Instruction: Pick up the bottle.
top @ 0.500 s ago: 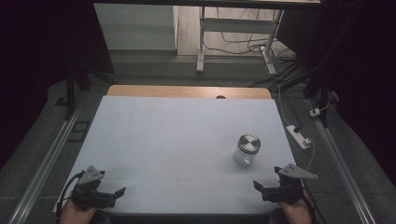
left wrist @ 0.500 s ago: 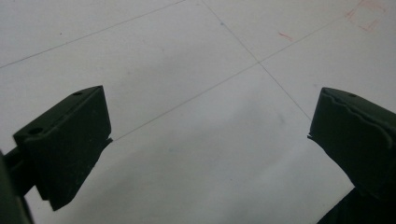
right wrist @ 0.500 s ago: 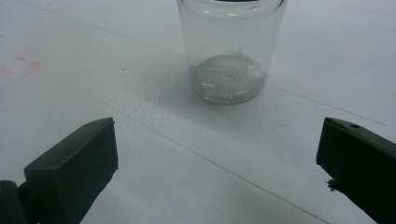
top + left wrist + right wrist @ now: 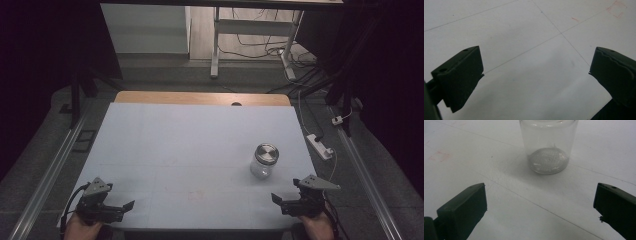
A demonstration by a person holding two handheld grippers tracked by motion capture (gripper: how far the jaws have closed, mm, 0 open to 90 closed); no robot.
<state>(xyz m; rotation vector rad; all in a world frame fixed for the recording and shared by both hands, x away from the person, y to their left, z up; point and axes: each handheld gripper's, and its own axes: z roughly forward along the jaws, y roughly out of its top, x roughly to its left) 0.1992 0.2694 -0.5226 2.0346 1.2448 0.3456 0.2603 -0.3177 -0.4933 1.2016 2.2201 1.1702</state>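
Observation:
A clear glass jar (image 4: 263,161) with a silver metal lid stands upright on the right half of the white table top (image 4: 190,150). In the right gripper view the jar (image 4: 548,146) rises just ahead of the jaws, apart from them. My right gripper (image 4: 281,202) rests near the table's front right corner, open, with nothing between its jaws (image 4: 541,212). Near the front left corner my left gripper (image 4: 125,207) is held by a hand, open over bare table (image 4: 536,72), nothing between its jaws.
A white power strip (image 4: 320,146) with a cable lies on the floor off the table's right edge. A wooden strip (image 4: 200,98) borders the far edge. Metal rails (image 4: 55,165) run along both sides. Faint red marks (image 4: 616,8) show on the surface.

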